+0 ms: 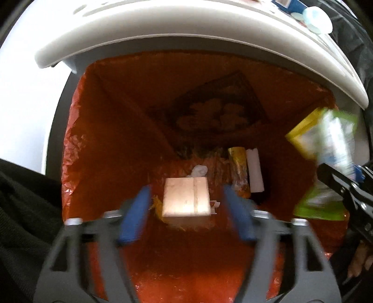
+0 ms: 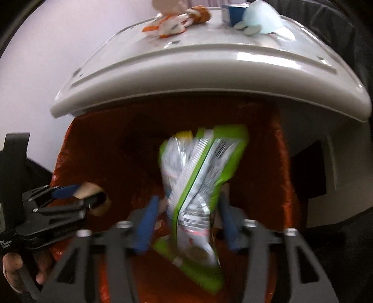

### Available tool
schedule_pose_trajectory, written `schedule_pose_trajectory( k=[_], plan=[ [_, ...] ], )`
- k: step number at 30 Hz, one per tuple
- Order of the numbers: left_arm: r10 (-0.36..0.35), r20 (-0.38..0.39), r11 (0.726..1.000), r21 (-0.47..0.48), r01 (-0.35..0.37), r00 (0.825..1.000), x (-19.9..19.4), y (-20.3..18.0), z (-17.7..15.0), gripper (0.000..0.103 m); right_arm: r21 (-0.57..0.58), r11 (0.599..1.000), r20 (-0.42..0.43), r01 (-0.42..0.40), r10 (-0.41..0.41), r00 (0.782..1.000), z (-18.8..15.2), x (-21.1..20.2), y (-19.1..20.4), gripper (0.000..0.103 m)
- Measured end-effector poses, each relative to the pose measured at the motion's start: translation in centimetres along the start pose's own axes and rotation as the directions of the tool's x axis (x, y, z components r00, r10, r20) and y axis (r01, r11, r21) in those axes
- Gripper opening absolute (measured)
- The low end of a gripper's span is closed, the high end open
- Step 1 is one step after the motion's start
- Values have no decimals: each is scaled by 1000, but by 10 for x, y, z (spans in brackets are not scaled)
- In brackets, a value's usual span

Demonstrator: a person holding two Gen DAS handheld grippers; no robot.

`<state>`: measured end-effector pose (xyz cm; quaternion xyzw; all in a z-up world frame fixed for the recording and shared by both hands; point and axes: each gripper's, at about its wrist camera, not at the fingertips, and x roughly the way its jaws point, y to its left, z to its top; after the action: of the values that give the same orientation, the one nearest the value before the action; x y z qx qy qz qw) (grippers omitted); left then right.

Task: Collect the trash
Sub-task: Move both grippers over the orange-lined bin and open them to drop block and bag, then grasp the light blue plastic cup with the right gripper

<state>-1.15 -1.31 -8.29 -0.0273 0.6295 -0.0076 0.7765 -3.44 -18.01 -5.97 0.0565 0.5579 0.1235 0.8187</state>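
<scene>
A white bin with an orange liner (image 1: 112, 144) stands open, its lid (image 1: 186, 35) raised. My left gripper (image 1: 186, 209) is open over the bin mouth; a cardboard box (image 1: 185, 197) lies below between its fingers, apart from them. Inside also lie a yellow wrapper (image 1: 237, 167) and a white roll (image 1: 255, 172). My right gripper (image 2: 186, 209) is over the same bin (image 2: 279, 163), jaws wide apart, with a green and silver snack bag (image 2: 198, 181) blurred between them. The bag also shows in the left wrist view (image 1: 326, 149), beside the right gripper (image 1: 349, 184).
On the lid (image 2: 209, 60) sit an orange-white wrapper (image 2: 172, 23), a blue carton (image 2: 233, 11) and a pale blue cup (image 2: 261, 16). My left gripper (image 2: 70, 193) shows at the left of the right wrist view. A white wall (image 2: 46, 46) is behind.
</scene>
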Motion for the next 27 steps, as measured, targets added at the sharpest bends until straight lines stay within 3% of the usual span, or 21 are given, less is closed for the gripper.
schedule_pose_trajectory(
  k=[7,14,17,21,27],
  plan=[
    [-2,11,1000,-7,2,1000,-4,1,2,76,100,995,50,-17,12,999,2,-9,-14,62],
    [-11,23,1000,-7,12,1000,-10,2,4,76,101,994,66,-28,21,998,-1,-18,-19,62],
    [-32,69,999,6,32,997,-18,2,2,76,117,990,94,-72,62,994,5,-25,-21,62],
    [-53,147,998,41,48,988,-34,-6,1,76,166,977,198,-131,97,975,39,-50,-41,64],
    [-56,198,993,111,35,979,-42,-20,-3,76,186,982,317,-41,-20,948,129,-69,-80,72]
  ],
)
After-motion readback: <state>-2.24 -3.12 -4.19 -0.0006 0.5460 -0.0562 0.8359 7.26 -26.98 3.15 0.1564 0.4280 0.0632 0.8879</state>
